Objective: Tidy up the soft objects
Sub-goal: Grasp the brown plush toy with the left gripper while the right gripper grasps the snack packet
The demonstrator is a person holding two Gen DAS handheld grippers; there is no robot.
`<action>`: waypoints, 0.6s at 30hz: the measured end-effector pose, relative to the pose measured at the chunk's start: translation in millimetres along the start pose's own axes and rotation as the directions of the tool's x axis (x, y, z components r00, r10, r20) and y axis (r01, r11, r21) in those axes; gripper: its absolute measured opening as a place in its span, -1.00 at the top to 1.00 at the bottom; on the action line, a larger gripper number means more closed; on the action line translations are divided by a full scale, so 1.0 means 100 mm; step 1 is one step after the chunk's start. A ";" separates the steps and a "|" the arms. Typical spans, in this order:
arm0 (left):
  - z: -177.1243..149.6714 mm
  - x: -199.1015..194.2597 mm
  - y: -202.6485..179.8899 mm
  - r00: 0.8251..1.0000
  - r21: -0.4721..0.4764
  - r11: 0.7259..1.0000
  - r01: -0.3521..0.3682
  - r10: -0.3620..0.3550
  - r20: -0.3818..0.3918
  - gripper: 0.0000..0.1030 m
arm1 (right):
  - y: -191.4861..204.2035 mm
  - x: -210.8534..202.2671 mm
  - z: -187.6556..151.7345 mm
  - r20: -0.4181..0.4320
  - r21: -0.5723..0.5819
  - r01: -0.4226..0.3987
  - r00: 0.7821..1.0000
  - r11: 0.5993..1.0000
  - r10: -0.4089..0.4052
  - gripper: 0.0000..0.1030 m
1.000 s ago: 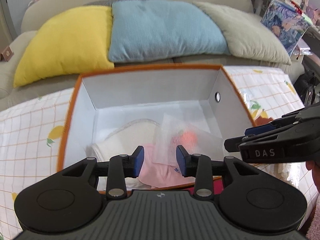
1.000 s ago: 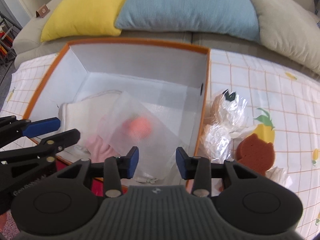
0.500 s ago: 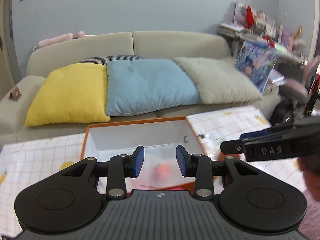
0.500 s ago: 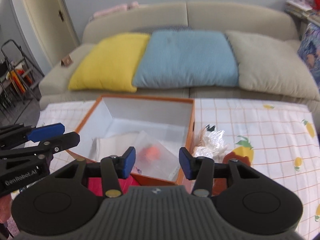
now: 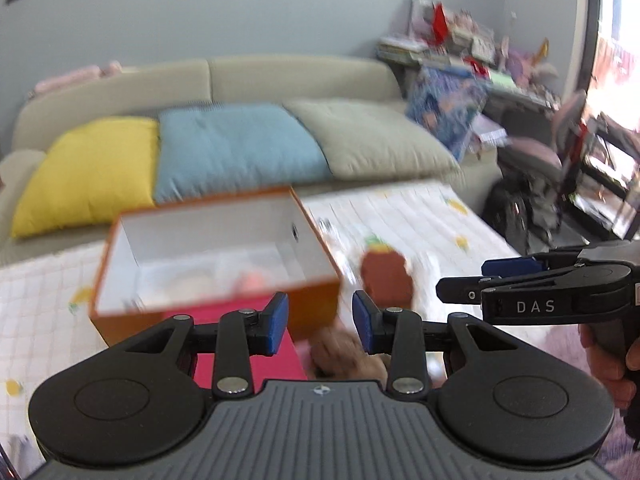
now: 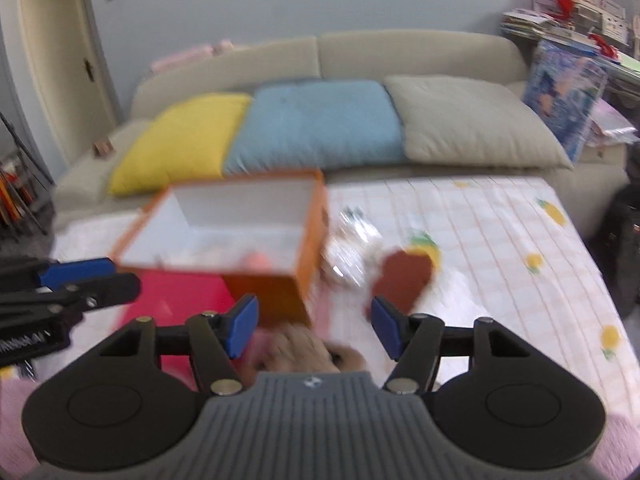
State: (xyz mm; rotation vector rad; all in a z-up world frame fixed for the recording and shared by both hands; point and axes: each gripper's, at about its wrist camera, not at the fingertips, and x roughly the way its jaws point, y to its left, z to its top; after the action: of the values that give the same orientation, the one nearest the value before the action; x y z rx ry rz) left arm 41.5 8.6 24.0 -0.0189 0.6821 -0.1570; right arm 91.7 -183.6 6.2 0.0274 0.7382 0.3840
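Note:
An orange box [image 5: 320, 300] [image 6: 264, 292] with white inside stands on the checked cloth and holds blurred soft items, one orange-pink [image 5: 252, 280]. A brown sponge [image 5: 386, 278] [image 6: 404, 276] and clear-wrapped items [image 6: 352, 248] lie right of the box. A tan plush thing [image 5: 348, 360] [image 6: 304, 352] lies near the front edge. My left gripper [image 5: 320, 322] is open and empty, in front of the box. My right gripper [image 6: 314, 322] is open and empty, wider, above the plush thing; it also shows at the right of the left wrist view [image 5: 460, 284].
A pink-red flat item [image 5: 248, 360] [image 6: 176, 300] lies in front of the box. A sofa with yellow [image 6: 180, 140], blue [image 6: 316, 124] and grey cushions [image 6: 472, 120] stands behind the table. Cluttered shelves stand at the right [image 5: 460, 52].
Both grippers have drawn back and up from over the box, and now swing right. The right gripper's jaws have opened wider. The bagged orange item stays in the box.

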 end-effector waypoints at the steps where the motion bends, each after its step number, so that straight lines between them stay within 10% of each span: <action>1: -0.05 0.02 -0.04 1.000 0.006 1.000 0.006 -0.006 -0.017 0.17 | -0.04 0.02 -0.08 -0.030 -0.003 0.017 0.999 1.000 -0.017 -0.18; 11: -0.35 0.34 -0.34 0.992 0.130 0.990 0.056 -0.040 -0.121 0.15 | -0.36 0.18 -0.59 -0.177 0.072 0.092 0.981 0.993 -0.078 -0.19; 18: -0.41 0.62 -0.47 0.985 0.143 0.987 0.068 -0.044 -0.165 -0.23 | -0.54 0.36 -0.73 -0.265 0.137 0.108 0.962 0.985 -0.069 -0.33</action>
State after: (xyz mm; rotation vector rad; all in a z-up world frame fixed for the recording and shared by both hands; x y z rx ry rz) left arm 56.5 -45.5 -43.4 0.1189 0.8304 -0.2657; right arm 85.8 -229.6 -80.2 0.0872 1.0235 0.2470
